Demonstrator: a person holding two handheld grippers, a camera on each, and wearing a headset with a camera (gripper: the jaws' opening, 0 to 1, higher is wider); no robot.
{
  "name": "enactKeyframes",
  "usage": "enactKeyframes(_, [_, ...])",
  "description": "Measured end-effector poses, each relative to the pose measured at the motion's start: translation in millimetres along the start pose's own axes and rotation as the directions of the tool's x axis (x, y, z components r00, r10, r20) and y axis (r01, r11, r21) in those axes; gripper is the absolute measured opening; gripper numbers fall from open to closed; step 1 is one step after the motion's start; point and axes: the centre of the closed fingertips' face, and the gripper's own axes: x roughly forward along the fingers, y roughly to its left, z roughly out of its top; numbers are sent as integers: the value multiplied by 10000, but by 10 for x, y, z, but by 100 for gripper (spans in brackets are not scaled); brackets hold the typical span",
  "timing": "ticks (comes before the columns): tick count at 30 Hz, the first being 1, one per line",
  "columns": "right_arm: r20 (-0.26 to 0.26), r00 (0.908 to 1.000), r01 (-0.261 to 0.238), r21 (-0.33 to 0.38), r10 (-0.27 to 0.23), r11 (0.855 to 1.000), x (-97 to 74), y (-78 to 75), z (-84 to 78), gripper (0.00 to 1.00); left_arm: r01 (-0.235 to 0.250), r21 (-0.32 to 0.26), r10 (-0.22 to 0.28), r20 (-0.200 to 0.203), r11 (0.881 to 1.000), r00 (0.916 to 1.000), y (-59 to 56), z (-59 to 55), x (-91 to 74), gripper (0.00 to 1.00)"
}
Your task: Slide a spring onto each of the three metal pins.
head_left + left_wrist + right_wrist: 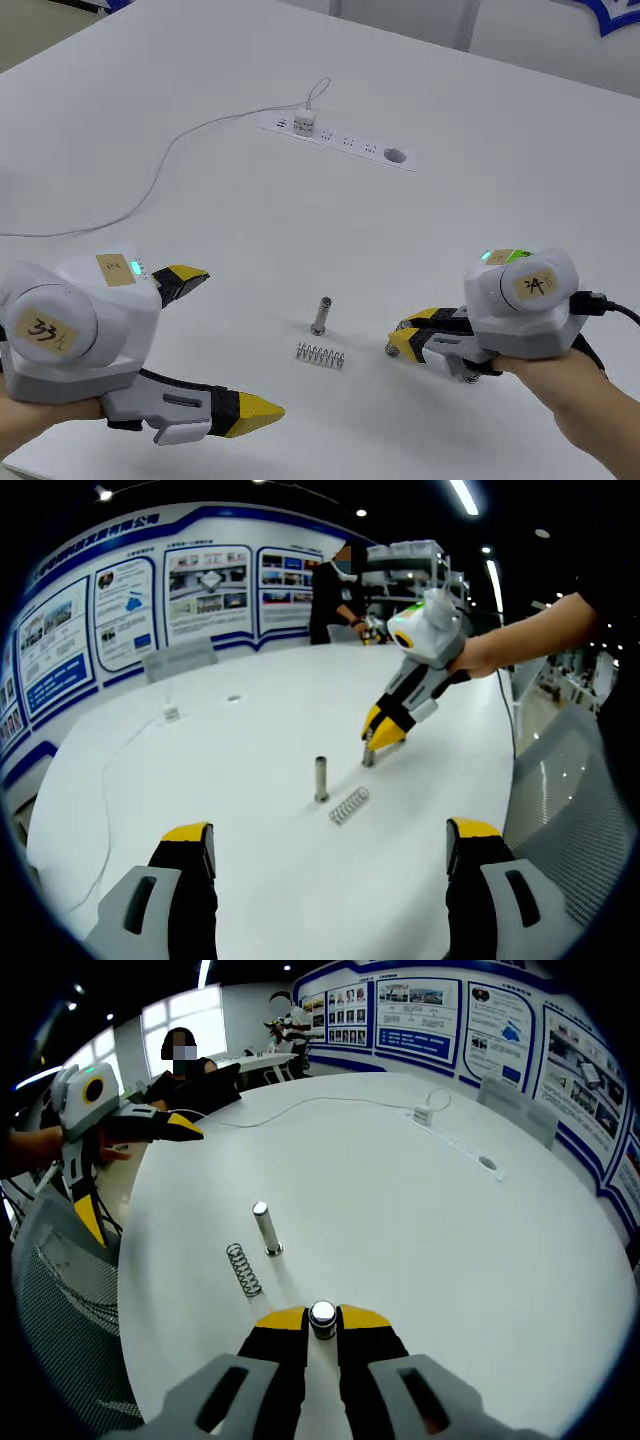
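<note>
Centrally on the white counter (480, 170), one metal pin (321, 314) stands upright, with one spring (320, 355) lying flat just beside its base. Both sit in the open space between the two grippers and touch neither. A second pin (322, 1314) is clamped between the narrowed fingers (285, 1322) of the right gripper (400, 335), close to the counter surface and near the spring. Count: two pins, one spring, two grippers. The left gripper (238, 340) is held low at the near edge with its fingers spread wide and empty, pointing toward the standing pin and the spring, well apart from them. The right gripper points in from the opposite side, angled downward, with a hand (545, 375) behind it. A power strip (335, 138) and its cable (150, 185) lie farther back.
</note>
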Motion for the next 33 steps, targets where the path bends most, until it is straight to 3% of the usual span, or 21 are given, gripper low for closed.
enactKeyframes(5, [87,9999,-59,100,58,9999,11,5,6,12,-31,-5,31,-15,10000,10000,12,-12,-15,97])
enactKeyframes(10, [164,9998,98,28,-99,9999,-30,-16,21,19,-39,37,40,-64,10000,10000,2,-14,-22,97])
enactKeyframes(15, [1048,9942,138,915,-234,9957,-186,-80,176,20,-22,62,21,65,10000,10000,-11,20,-12,97])
enactKeyframes(19, [1305,9898,396,1325,-571,9904,-333,-187,211,20,69,172,-71,89,9998,9999,-60,43,-1,96])
enactKeyframes(22, [1575,9841,497,2002,-822,9785,-432,-257,234,20,149,308,-153,136,9994,9998,-107,77,0,96])
enactKeyframes(25, [1650,9804,702,2160,-1073,9739,-533,-310,232,20,192,470,-198,117,9987,9997,-120,96,-4,97])
enactKeyframes(28, [1730,9788,711,2147,-1096,9741,-588,-295,237,20,185,481,-192,158,9987,9997,-123,117,-20,96])
enactKeyframes(33, [1730,9817,462,1888,-796,9809,-579,-134,252,20,196,613,-201,88,9979,9998,-136,108,-57,96])
